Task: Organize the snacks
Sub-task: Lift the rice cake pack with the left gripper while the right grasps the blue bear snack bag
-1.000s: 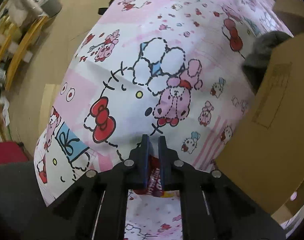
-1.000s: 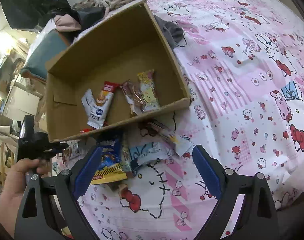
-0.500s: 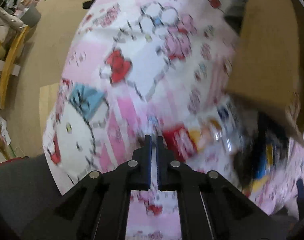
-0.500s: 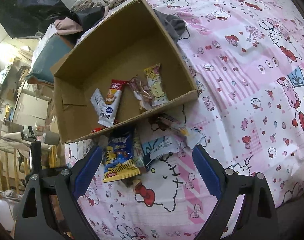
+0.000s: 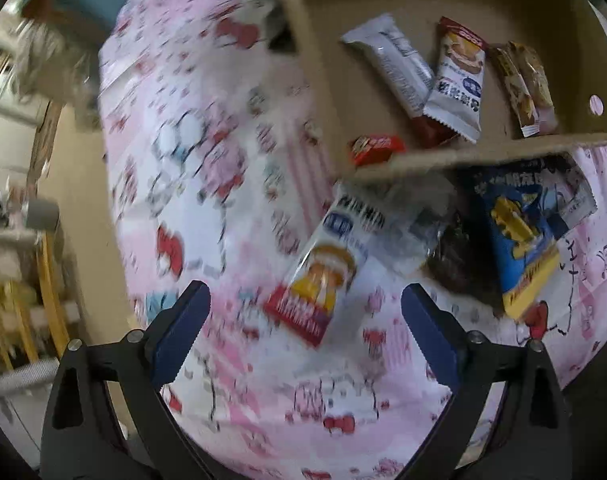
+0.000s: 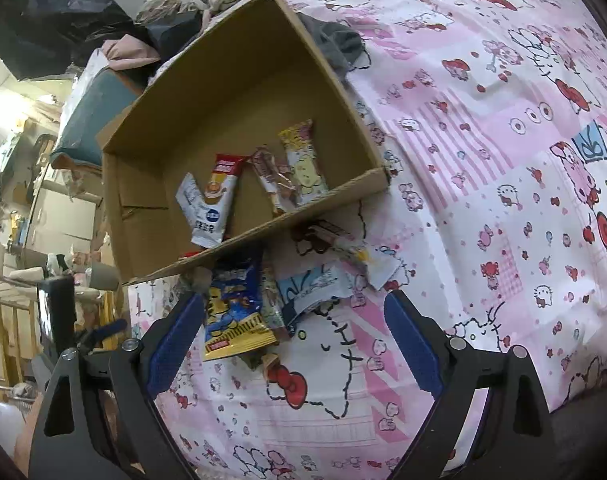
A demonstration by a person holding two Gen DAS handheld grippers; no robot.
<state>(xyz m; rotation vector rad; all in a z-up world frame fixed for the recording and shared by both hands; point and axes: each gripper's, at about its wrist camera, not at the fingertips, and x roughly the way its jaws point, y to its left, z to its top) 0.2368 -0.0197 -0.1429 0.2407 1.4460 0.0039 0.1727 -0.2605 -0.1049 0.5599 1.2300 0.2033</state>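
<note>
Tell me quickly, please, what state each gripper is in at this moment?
Left gripper: open, jaws just opened wide, holding nothing; a white snack packet lies ahead on the bedsheet.
Right gripper: open, holding nothing.

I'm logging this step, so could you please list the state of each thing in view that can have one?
left tongs: open, nothing gripped; jaws have just been opening.
right tongs: open, empty.
cardboard box: open-topped, several snack packets inside.
blue and yellow packet: lying on the bedsheet outside the box.
white and orange packet: on the sheet, outside the box.
</note>
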